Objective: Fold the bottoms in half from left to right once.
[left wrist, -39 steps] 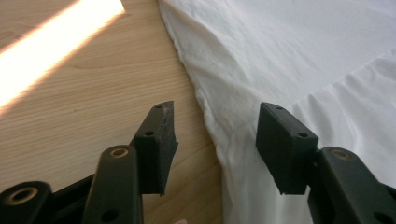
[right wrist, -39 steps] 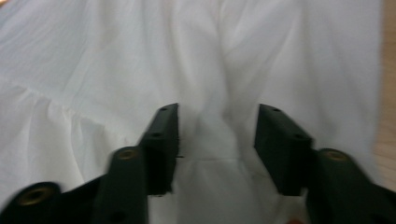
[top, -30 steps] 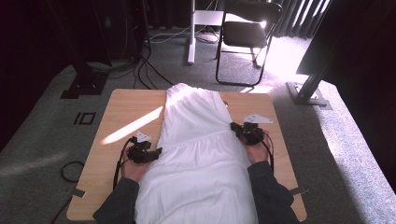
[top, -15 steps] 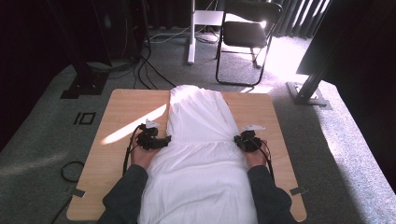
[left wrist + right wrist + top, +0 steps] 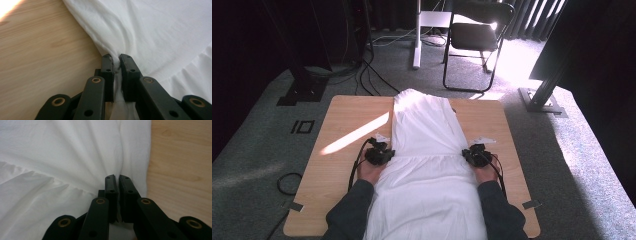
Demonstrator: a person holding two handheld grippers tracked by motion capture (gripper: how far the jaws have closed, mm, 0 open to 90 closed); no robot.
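Fingers point(image 5: 110, 67) of both my left gripper point(image 5: 379, 154) and right gripper point(image 5: 475, 155) are clenched on opposite side edges of the white garment point(image 5: 427, 150) spread along the worktop point(image 5: 342, 120), light, limp cloth best held at its edges.

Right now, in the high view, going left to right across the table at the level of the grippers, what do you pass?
Bare wooden table → left gripper shut on the cloth's edge → white cloth → right gripper shut on the opposite edge → bare table again.
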